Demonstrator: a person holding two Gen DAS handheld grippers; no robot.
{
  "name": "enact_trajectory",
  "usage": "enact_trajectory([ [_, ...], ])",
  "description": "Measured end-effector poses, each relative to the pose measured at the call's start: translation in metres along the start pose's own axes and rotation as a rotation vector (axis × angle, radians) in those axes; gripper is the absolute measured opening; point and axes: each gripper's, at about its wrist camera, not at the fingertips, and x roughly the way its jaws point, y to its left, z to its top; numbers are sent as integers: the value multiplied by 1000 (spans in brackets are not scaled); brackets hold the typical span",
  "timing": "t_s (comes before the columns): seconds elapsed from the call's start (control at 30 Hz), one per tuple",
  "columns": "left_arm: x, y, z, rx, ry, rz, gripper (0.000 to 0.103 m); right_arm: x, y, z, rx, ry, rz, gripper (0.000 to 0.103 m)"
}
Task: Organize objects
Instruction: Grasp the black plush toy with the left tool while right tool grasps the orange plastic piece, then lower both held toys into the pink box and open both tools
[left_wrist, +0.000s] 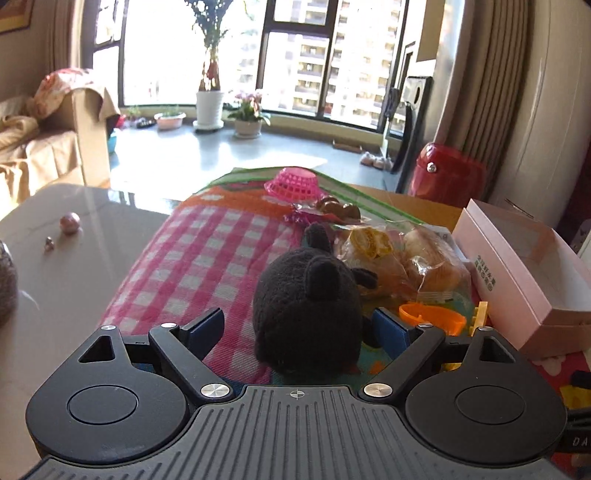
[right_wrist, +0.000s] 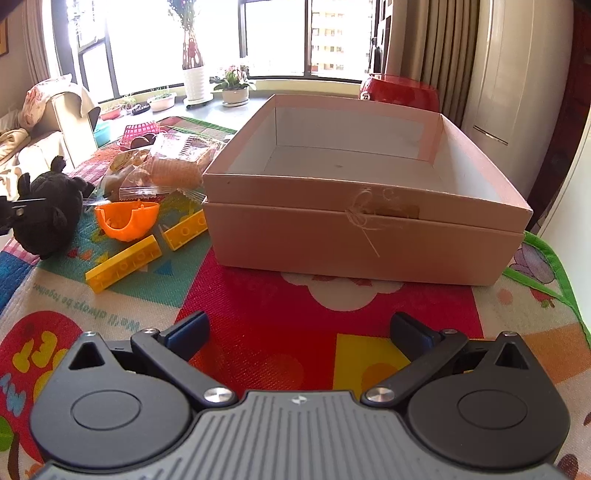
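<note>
A black plush toy (left_wrist: 306, 295) sits on the colourful mat between the wide-open jaws of my left gripper (left_wrist: 299, 325); the left pad stands apart from it, the right pad is close beside it. The toy also shows in the right wrist view (right_wrist: 48, 214), far left. An open, empty pink box (right_wrist: 362, 206) stands on the mat ahead of my right gripper (right_wrist: 299, 332), which is open and empty. The box also shows in the left wrist view (left_wrist: 524, 273), at right.
Bagged pastries (left_wrist: 402, 258), an orange plastic half shell (right_wrist: 125, 219), two yellow bricks (right_wrist: 123, 264), a pink basket (left_wrist: 293, 182) and wrapped sweets lie on the mat. A glossy table (left_wrist: 74, 266) with a small pink ball (left_wrist: 70, 222) lies left.
</note>
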Motion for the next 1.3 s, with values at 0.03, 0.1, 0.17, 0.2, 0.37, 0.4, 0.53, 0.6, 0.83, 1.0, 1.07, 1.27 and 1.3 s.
enact_trajectory([
  [0.03,6,3,4,-23,8,-15,92,0,0,1,-4,3,0,103],
  [0.1,15,4,7,-33,1,-35,91,1,-1,3,-19,9,9,103],
  [0.17,22,6,7,-44,18,-86,78,1,3,8,-44,15,22,103],
  [0.2,23,9,6,-67,34,-105,70,-3,9,9,-71,1,40,103],
  [0.37,-3,25,2,-79,21,-132,68,-39,61,10,-246,-170,177,103],
  [0.4,-10,28,2,-73,6,-126,69,-41,71,11,-272,-192,197,103],
  [0.53,-32,40,3,-82,-33,-139,69,-27,106,23,-331,-219,191,102],
  [0.6,-38,47,4,-107,-48,-147,69,-9,118,34,-309,-198,163,100],
  [0.83,-55,59,3,-122,-61,-143,69,40,138,49,-303,-120,14,75],
  [1.0,-69,46,-7,-60,-38,-164,69,2,129,41,-326,-153,92,56],
  [1.07,-74,36,-12,-36,-13,-184,69,-23,114,33,-322,-187,120,56],
  [1.27,-85,-17,-2,22,8,-342,69,-85,46,-6,-268,-225,105,56],
  [1.3,-84,-34,7,39,1,-372,69,-92,36,-12,-266,-239,86,56],
])
